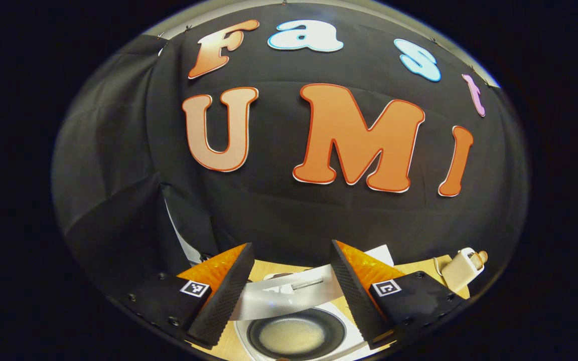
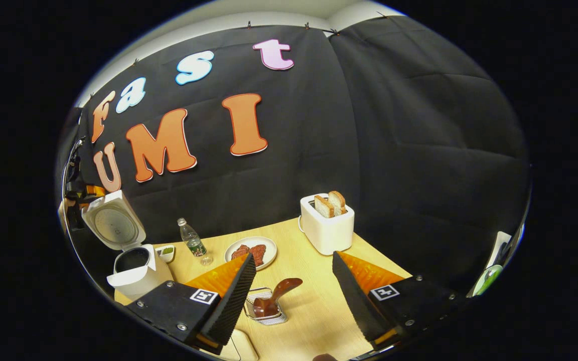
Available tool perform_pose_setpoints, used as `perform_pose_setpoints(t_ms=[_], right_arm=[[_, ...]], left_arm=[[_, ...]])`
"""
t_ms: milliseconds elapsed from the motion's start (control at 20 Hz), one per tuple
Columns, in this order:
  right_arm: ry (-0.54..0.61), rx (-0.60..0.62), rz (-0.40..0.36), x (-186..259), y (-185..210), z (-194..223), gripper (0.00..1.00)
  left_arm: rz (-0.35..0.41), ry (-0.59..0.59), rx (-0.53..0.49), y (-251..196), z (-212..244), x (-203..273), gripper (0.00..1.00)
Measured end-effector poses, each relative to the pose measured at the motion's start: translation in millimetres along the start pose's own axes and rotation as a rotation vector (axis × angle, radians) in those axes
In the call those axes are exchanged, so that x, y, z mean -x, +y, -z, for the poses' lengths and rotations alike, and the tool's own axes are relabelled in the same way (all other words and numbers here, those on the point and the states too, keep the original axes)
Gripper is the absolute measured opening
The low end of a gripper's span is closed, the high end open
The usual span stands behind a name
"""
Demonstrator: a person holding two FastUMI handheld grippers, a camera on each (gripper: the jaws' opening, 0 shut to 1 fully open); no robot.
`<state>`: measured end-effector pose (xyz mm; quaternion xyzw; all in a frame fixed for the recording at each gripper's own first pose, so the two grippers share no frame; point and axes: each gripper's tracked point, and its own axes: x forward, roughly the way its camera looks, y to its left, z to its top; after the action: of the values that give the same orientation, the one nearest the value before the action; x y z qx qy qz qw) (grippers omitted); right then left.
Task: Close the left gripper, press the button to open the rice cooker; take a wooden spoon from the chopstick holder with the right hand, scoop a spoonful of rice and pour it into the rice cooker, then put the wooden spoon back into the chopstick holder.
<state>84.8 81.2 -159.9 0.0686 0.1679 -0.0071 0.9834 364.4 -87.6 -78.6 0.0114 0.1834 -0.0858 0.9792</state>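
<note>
The right claw (image 2: pixel 294 296) stands wide open with nothing between its fingers, hanging above the wooden surface (image 2: pixel 319 311). Just beyond its left finger, low in the frame and a little left of centre, sits the wire chopstick holder (image 2: pixel 264 307) with the wooden spoon (image 2: pixel 275 297) in it — one end down in the basket, the other end slanting up and to the right, toward the gap between the fingers. So the spoon lies ahead of this claw and slightly to its left, its long axis running diagonally from lower left to upper right; I'd judge the grasp wants a short drop forward onto that raised end.

Farther out, at the left edge of the right gripper view, the rice cooker (image 2: pixel 136 273) stands with its lid (image 2: pixel 113 225) tipped up and the dark pot showing.

The left claw (image 1: pixel 291 296) is also spread wide and holds nothing, poised directly over the opened cooker's pot (image 1: pixel 296 333), which sits at the bottom centre of its view with a pale patch inside. It has no part in fetching the spoon — the right claw is by far the nearer.
</note>
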Motion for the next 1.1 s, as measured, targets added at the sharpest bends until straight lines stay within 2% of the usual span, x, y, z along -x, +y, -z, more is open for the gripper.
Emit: perform_pose_setpoints(t_ms=[350, 600, 850, 1100], right_arm=[[0.026, -0.014, -0.101, 10, 3, 17, 0.95], [0.03, -0.001, -0.135, 21, -1, 24, 0.94], [0.049, -0.006, -0.133, 27, -10, 35, 0.95], [0.07, -0.034, -0.121, 31, -22, 46, 0.95]], left_arm=[[0.043, 0.091, 0.039, -36, 95, 58, 1.0], [0.001, 0.117, 0.059, -41, 159, 69, 1.0], [-0.079, 0.067, -0.032, -36, 181, 65, 1.0], [-0.104, 0.105, -0.034, -39, 202, 59, 1.0]])
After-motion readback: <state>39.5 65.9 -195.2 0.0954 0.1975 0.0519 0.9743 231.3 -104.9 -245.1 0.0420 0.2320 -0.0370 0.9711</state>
